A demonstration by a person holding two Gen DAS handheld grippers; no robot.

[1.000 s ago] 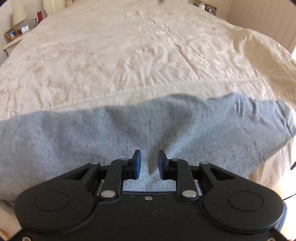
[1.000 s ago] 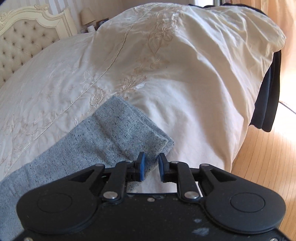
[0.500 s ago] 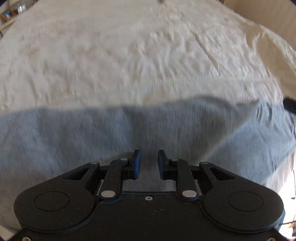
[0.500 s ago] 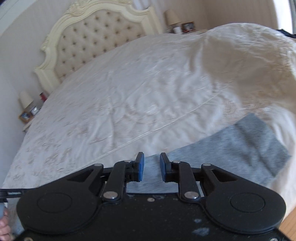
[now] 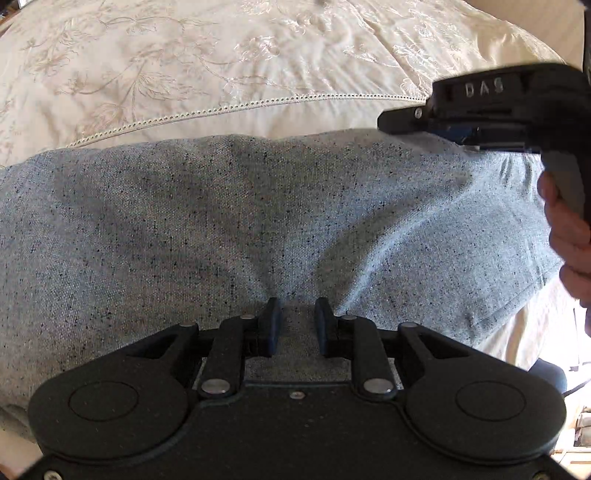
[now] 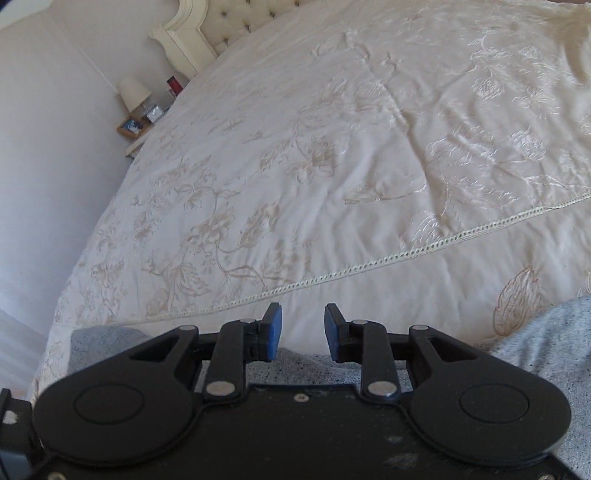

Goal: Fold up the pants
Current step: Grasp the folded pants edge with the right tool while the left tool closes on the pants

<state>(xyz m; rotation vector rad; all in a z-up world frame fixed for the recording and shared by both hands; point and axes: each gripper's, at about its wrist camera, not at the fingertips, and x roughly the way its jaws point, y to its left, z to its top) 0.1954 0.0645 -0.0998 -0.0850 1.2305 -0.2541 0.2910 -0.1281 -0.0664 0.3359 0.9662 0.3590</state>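
Grey speckled pants [image 5: 258, 229] lie flat across the near edge of a cream embroidered bedspread [image 5: 221, 66]. My left gripper [image 5: 297, 314] is open and empty, its tips low over the middle of the pants. My right gripper [image 6: 303, 321] is open and empty above the far edge of the pants [image 6: 546, 332]. The right gripper's body also shows at the upper right of the left wrist view [image 5: 491, 107], held by a hand [image 5: 569, 236] over the pants' right part.
The bed's tufted headboard [image 6: 236, 22] stands far back. A nightstand with a lamp [image 6: 133, 92] and picture frames sits at the bed's left side by the wall. The bedspread's lace seam [image 6: 369, 266] runs just beyond the pants.
The right gripper swung from the pants' right end toward the left, over the middle of the pants, and now appears in the left wrist view. The left gripper dropped closer to the fabric.
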